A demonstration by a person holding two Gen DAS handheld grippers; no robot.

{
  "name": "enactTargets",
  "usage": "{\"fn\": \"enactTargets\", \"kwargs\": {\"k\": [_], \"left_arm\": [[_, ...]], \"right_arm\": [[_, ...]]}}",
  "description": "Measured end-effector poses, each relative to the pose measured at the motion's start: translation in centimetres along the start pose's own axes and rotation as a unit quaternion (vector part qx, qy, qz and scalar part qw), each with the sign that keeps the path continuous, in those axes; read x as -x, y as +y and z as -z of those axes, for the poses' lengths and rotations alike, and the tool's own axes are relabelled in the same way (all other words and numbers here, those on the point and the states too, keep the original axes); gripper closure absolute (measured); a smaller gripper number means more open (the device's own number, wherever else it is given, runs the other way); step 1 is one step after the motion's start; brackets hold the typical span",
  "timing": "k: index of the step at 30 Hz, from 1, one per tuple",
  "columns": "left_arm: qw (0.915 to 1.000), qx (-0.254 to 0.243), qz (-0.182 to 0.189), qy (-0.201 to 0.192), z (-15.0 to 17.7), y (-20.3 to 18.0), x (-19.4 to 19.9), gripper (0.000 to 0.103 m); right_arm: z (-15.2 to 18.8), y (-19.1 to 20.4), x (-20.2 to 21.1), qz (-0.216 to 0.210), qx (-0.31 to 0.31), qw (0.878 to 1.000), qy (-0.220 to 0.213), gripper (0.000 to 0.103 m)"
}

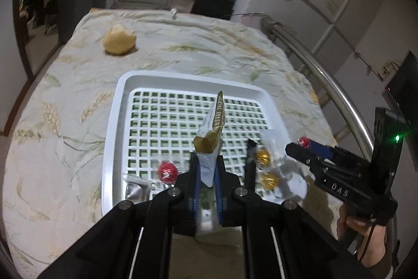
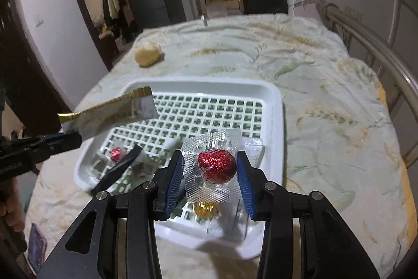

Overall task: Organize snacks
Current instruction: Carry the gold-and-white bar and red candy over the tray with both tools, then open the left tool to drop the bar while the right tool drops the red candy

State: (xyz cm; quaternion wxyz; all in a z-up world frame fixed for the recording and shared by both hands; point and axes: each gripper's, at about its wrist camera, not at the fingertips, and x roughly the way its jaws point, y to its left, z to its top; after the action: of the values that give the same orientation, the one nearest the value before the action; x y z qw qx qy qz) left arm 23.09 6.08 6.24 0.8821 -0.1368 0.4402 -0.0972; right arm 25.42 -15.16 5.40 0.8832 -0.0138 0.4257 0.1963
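Both grippers hang over the white slotted tray (image 1: 115, 127), which sits on the bed's wheat-print cover (image 1: 52, 122) toward its near edge. The left gripper (image 1: 207, 174) is clenched on the lower end of a gold-and-white snack sachet (image 1: 213, 127), which stands up out of the jaws and leans over the tray's middle. The right gripper (image 2: 210, 174) grasps a clear blister pack holding a red foil chocolate (image 2: 215, 165) by its side edges, above the tray's near right corner. Already in the tray along its near side: another red foil chocolate (image 1: 167, 171), two gold foil chocolates (image 1: 262, 157) in blister wrap, and a silver wrapper (image 1: 137, 188). A round yellowish bun (image 1: 119, 39) lies apart near the far left corner of the bed. Risks, as I judge them: the sachet is held only by its tail and could swing or slip out; the blister pack is thin and may buckle or pop free; the near side is crowded, so a release there may land on other packs or over the rim.
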Motion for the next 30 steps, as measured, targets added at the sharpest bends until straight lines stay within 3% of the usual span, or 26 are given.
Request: {"fn": "enactTargets", "kwargs": {"k": [11, 14, 15, 17, 18, 19, 22, 28, 30], "left_arm": [[0.9975, 0.066, -0.021, 0.013, 0.3, 3.5, -4.0, 0.091], [0.9968, 0.076, -0.016, 0.017, 0.5, 3.7, -4.5, 0.091], [0.9966, 0.079, -0.014, 0.019, 0.6, 3.7, -4.7, 0.087], [0.9961, 0.085, -0.008, 0.021, 0.6, 3.8, -4.7, 0.077], [0.9958, 0.090, -0.004, 0.020, 0.7, 3.9, -4.5, 0.062], [0.9956, 0.092, 0.000, 0.017, 0.7, 3.9, -4.2, 0.045], [0.9959, 0.090, 0.009, -0.006, 0.5, 3.6, -2.6, 0.017], [0.9957, 0.079, 0.014, -0.048, 0.4, 2.4, 1.7, 0.000], [0.9962, 0.068, 0.028, -0.048, 0.5, 1.8, 2.5, 0.000]], "right_arm": [[0.6, -0.2, -5.3, 0.027, -0.010, 0.999, 0.040, 0.063], [0.6, -0.2, -5.7, 0.037, -0.006, 0.999, 0.035, 0.057], [0.5, -0.2, -5.8, 0.040, -0.006, 0.999, 0.033, 0.053], [0.6, -0.2, -5.5, 0.034, -0.010, 0.999, 0.030, 0.031], [0.5, -0.3, -5.1, 0.033, -0.016, 0.999, 0.026, 0.017], [0.5, -0.4, -4.6, 0.033, -0.022, 0.999, 0.018, 0.013], [0.1, -0.5, -1.9, 0.012, -0.038, 0.999, -0.012, 0.004], [0.0, 0.3, 4.8, -0.014, -0.051, 0.996, -0.073, 0.000], [0.4, 0.7, 6.7, -0.024, -0.054, 0.995, -0.086, 0.000]]}}
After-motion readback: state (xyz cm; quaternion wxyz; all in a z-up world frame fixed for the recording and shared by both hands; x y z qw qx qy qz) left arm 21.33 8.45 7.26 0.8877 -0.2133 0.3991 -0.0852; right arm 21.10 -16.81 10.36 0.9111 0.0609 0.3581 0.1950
